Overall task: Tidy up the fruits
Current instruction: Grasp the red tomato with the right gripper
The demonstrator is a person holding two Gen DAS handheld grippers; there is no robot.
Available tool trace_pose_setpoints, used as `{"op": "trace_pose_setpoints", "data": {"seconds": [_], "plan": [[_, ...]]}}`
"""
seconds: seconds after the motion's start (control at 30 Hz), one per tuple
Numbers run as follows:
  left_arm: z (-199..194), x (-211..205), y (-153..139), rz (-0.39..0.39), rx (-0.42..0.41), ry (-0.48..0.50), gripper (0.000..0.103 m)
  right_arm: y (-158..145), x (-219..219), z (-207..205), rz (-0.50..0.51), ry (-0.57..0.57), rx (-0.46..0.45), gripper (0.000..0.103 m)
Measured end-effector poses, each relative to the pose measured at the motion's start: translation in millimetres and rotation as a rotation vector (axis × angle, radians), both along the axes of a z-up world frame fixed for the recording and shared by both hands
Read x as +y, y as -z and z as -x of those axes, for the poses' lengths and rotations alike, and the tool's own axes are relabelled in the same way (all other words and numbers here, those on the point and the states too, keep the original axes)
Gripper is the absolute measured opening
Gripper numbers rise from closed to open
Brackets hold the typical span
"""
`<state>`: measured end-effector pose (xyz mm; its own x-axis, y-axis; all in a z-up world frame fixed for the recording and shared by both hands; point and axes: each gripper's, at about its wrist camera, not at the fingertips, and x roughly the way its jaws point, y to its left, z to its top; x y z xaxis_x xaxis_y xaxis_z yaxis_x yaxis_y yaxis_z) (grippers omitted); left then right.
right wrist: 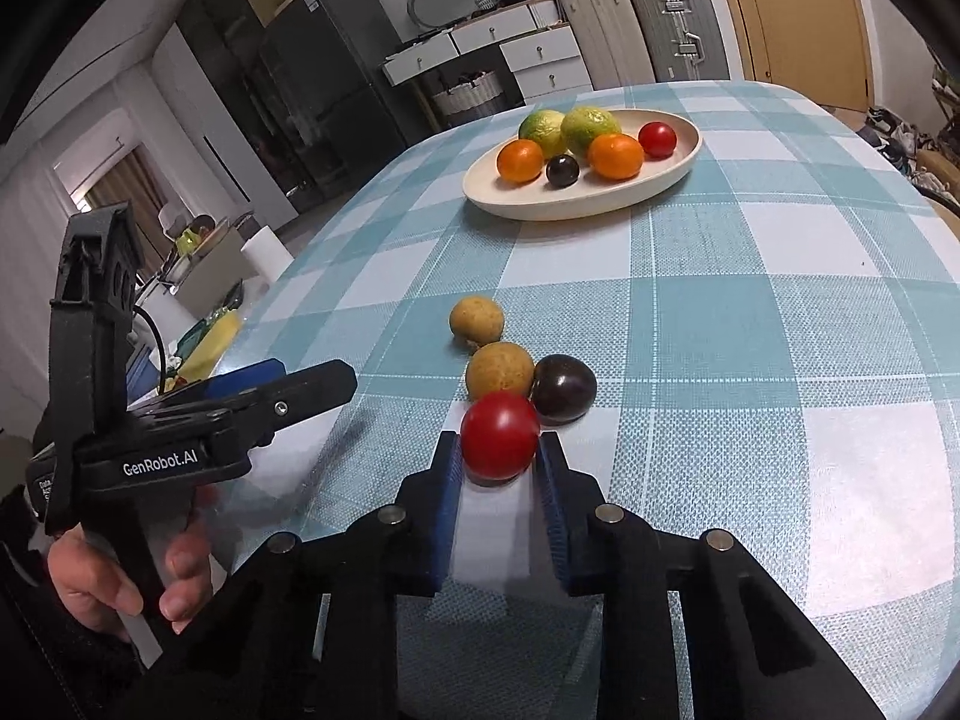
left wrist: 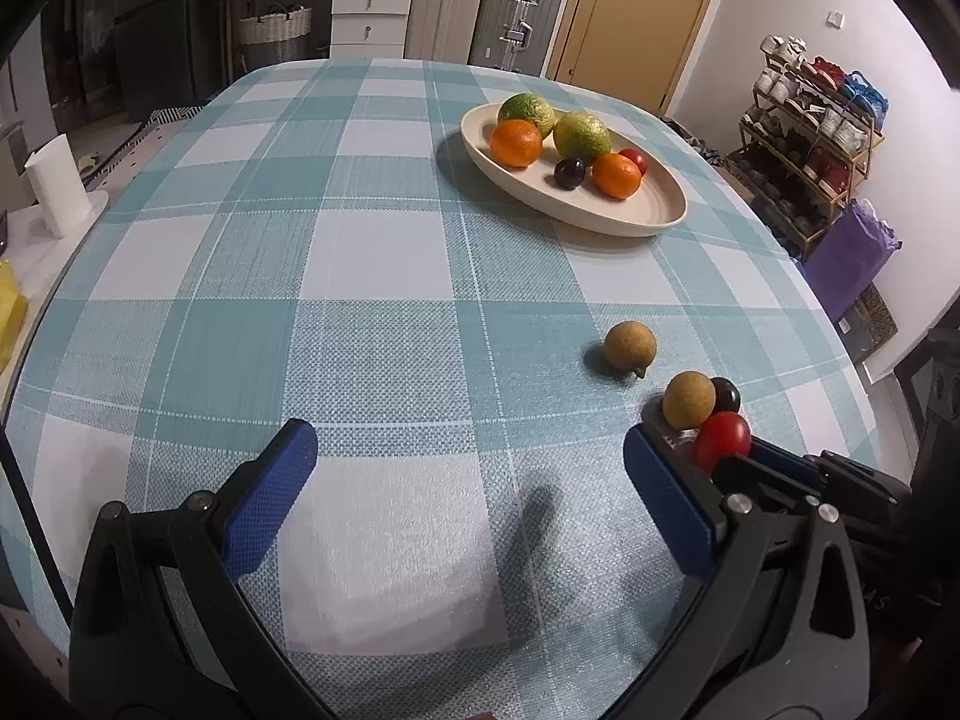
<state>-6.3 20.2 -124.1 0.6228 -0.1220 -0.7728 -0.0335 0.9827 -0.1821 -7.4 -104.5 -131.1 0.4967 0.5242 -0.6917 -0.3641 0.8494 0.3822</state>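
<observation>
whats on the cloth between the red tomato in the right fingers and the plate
Two tan round fruits, then bare checked cloth up to the plate; the right wrist view shows it best.

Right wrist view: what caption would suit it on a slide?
Right tool closes on a red tomato beside loose fruit, plate beyond.

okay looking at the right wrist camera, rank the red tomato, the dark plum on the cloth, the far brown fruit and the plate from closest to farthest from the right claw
1. Red tomato: between the pads of the right claw.
2. Dark plum: just beyond, to the right.
3. Far brown fruit: farther ahead, slightly left.
4. Plate: far end of the cloth, holding fruit.
</observation>
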Motion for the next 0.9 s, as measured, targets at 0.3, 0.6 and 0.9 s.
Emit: {"op": "trace_pose_setpoints", "data": {"seconds": [0.3, 0.6, 0.9], "plan": [[0, 0, 1, -0.007, 0.004, 0.000, 0.102, -4, -3, 8, -0.019, -0.017, -0.026, 0.021], [-2, -2, 4, -0.017, 0.016, -0.002, 0.102, -4, 5, 3, 0.010, -0.017, -0.034, 0.027], [-8, 2, 6, -0.017, 0.020, -0.007, 0.102, 2, 11, -13, -0.033, -0.019, 0.010, 0.031]]}}
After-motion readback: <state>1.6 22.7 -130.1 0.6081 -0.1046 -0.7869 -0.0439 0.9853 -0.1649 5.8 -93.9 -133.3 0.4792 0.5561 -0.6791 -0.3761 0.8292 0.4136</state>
